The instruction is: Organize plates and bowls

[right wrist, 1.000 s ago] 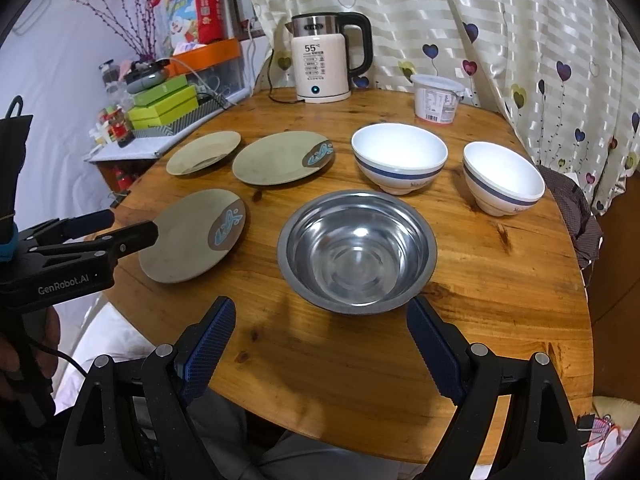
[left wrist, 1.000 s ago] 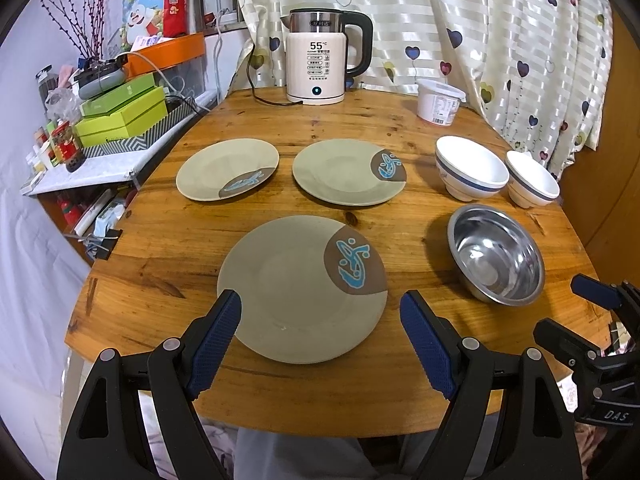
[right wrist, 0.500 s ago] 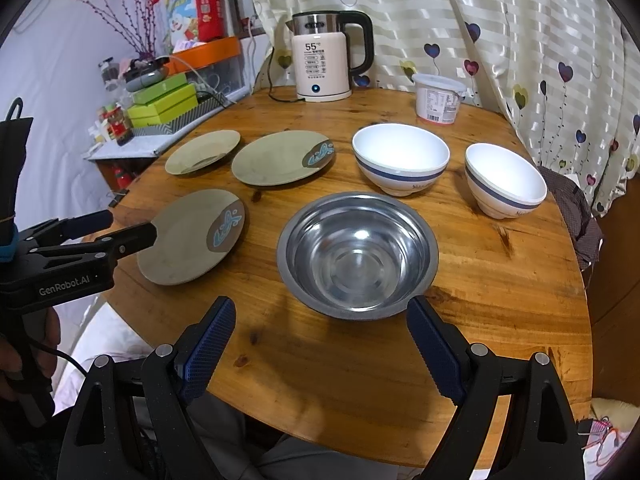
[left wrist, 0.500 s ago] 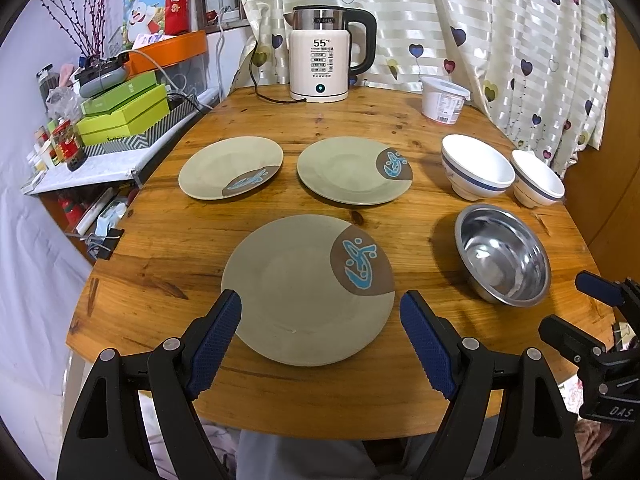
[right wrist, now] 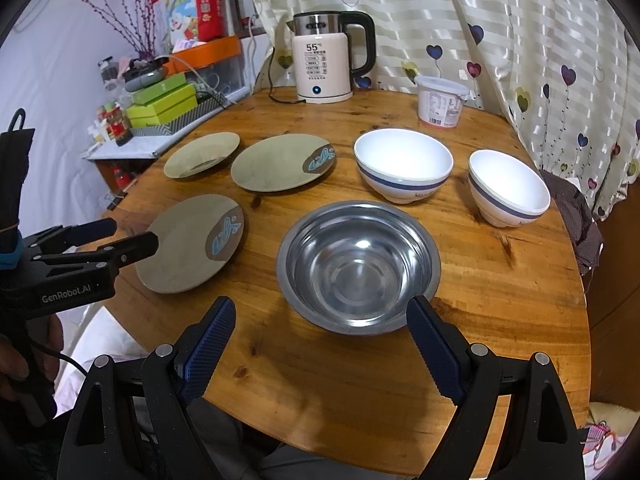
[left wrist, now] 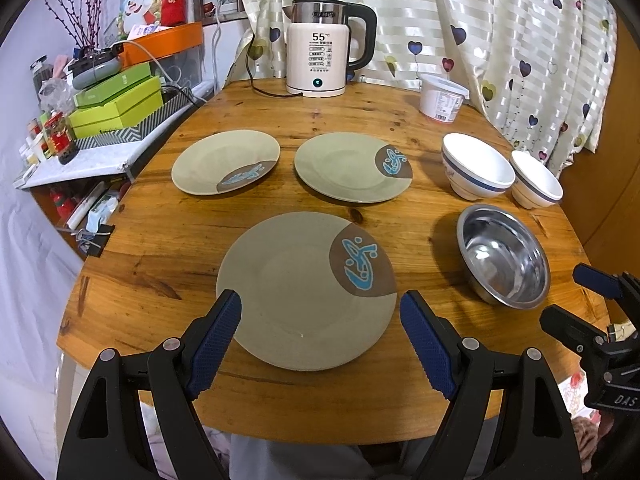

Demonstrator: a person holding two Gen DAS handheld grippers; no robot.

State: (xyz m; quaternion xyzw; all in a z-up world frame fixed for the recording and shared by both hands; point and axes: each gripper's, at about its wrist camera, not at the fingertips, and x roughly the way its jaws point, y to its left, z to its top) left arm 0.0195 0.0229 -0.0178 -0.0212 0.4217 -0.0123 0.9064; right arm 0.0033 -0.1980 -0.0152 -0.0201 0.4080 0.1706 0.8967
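Three plates (left wrist: 306, 296), three bowls (right wrist: 358, 266), left claw (left wrist: 320, 312) and right claw (right wrist: 320, 320) both released

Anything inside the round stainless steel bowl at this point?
The stainless steel bowl holds nothing: its shiny bottom shows only reflections. The wooden table under it is hidden by the bowl itself.

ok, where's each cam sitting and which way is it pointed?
Left wrist: on the left hand-held gripper, facing across the table at the near plate; open blue fingers show, right hand-held gripper at the right edge.
Right wrist: on the right hand-held gripper, aimed at the steel bowl; open fingers, the left one and a hand at left.
Shared: plate, bowl, kettle.
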